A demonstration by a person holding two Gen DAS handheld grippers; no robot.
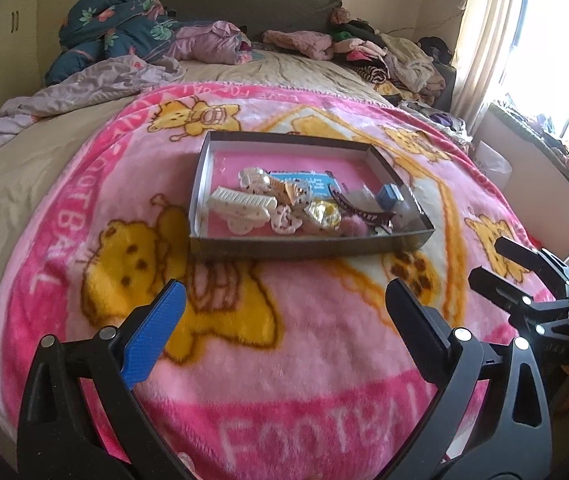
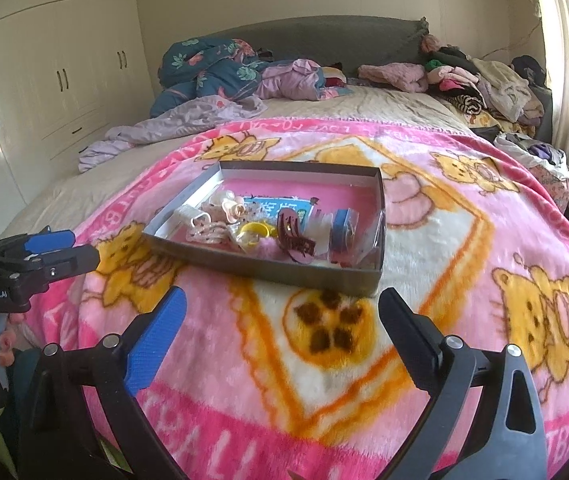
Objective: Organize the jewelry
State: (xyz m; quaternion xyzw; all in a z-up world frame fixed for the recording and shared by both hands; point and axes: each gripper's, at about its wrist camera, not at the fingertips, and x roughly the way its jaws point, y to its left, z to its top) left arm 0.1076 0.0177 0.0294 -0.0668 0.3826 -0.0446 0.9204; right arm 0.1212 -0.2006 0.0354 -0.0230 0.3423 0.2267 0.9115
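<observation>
Two black handheld grippers, the left gripper (image 1: 284,312) and the right gripper (image 2: 282,320), hover with jaws spread wide and empty above a pink cartoon-bear fleece blanket (image 1: 268,352). Beyond them sits a shallow grey cardboard tray (image 1: 304,245) heaped with hair clips and trinkets (image 1: 284,204), apparently untouched; sorting seems yet to begin, and the next move likely calls for reaching forward to pinch one piece.

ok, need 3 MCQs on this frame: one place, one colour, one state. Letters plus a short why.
1. Where does the tray sit?
A. on the blanket
B. on the floor
C. on a shelf

2. What colour is the tray's inside floor?
A. green
B. pink
C. black

3. How is the left gripper?
A. shut on a clip
B. shut, empty
C. open, empty

Answers: 1 A, the tray rests on the pink blanket. 2 B, pink shows behind the clips. 3 C, its fingers stand wide apart with only blanket between them.
</observation>
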